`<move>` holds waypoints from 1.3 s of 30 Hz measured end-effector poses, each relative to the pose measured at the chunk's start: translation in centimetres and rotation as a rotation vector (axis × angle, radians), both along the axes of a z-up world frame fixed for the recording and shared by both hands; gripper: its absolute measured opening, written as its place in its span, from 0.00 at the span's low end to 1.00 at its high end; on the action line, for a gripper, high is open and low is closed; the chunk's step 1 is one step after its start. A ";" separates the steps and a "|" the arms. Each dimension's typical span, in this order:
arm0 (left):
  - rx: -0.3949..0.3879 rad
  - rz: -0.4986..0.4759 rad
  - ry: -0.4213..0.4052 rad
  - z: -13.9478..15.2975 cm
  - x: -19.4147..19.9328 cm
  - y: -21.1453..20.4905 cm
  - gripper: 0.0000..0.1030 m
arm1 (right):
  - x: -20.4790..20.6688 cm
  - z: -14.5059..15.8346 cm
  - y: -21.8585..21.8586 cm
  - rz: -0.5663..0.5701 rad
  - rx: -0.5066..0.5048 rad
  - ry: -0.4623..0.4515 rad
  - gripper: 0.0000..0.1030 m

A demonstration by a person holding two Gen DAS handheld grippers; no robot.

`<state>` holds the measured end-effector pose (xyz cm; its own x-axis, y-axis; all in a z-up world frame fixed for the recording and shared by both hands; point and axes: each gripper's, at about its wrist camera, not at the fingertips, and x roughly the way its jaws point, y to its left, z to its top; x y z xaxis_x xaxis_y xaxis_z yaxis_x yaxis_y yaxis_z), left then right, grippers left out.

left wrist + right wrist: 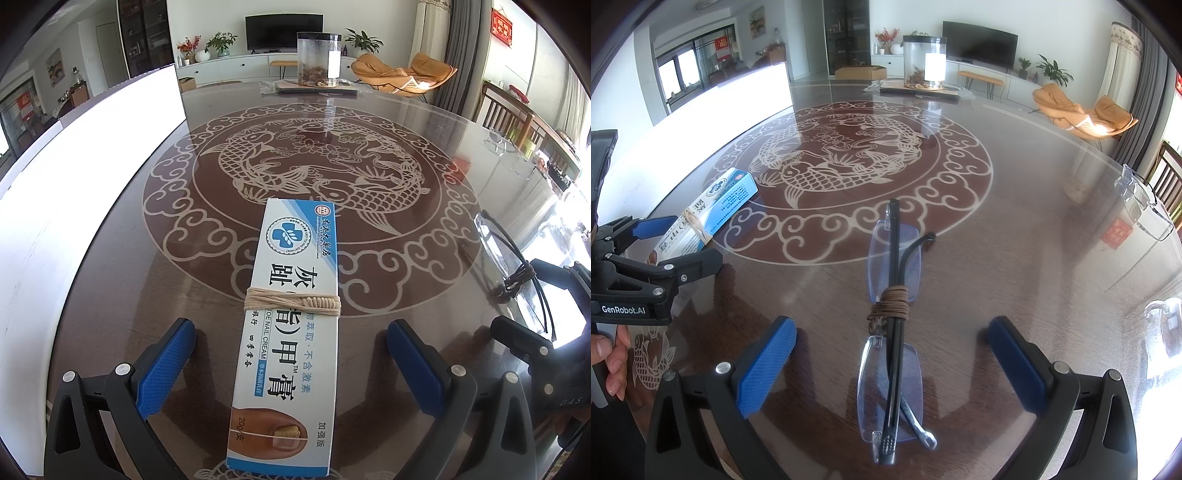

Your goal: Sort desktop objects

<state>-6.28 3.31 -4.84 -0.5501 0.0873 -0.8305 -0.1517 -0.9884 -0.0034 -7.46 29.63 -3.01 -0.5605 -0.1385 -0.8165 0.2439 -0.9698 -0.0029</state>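
Note:
A white and blue nail cream box [291, 325] tied with beige string lies on the dark table between the open fingers of my left gripper [291, 339], untouched by the pads. It also shows in the right wrist view [705, 214]. Folded rimless glasses [892, 332] bound with brown cord lie between the open fingers of my right gripper [892, 336], with gaps on both sides. The glasses show at the right edge of the left wrist view [513, 266]. My left gripper shows at the left of the right wrist view [665, 243].
The round table [424, 122] carries a koi pattern. A clear plastic jar [318, 59] stands on a flat dark item at the far edge. A white panel [92, 166] runs along the left. A second pair of clear glasses [1141, 203] lies at the right rim.

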 end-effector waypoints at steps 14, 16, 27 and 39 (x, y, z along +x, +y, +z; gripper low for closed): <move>-0.014 -0.019 -0.066 0.1 -0.7 0.1 1.00 | -0.3 -0.1 -0.2 0.009 0.014 -0.024 1.00; -0.022 -0.034 -0.120 0.2 -1.3 0.3 1.00 | -1.7 0.0 -0.4 0.055 0.041 -0.133 1.00; 0.154 -0.083 -0.037 2.8 1.7 -4.4 0.42 | -2.3 2.9 -1.7 0.142 0.103 -0.239 0.26; 0.261 0.037 0.213 13.8 5.6 -12.1 0.42 | -2.4 9.7 -7.2 0.247 0.073 -0.116 0.06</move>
<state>-0.68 -8.79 9.01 -0.7153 0.2588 -0.6491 -0.1404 -0.9632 -0.2294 -9.85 22.46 6.70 -0.4194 -0.1982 -0.8859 0.4759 -0.8790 -0.0286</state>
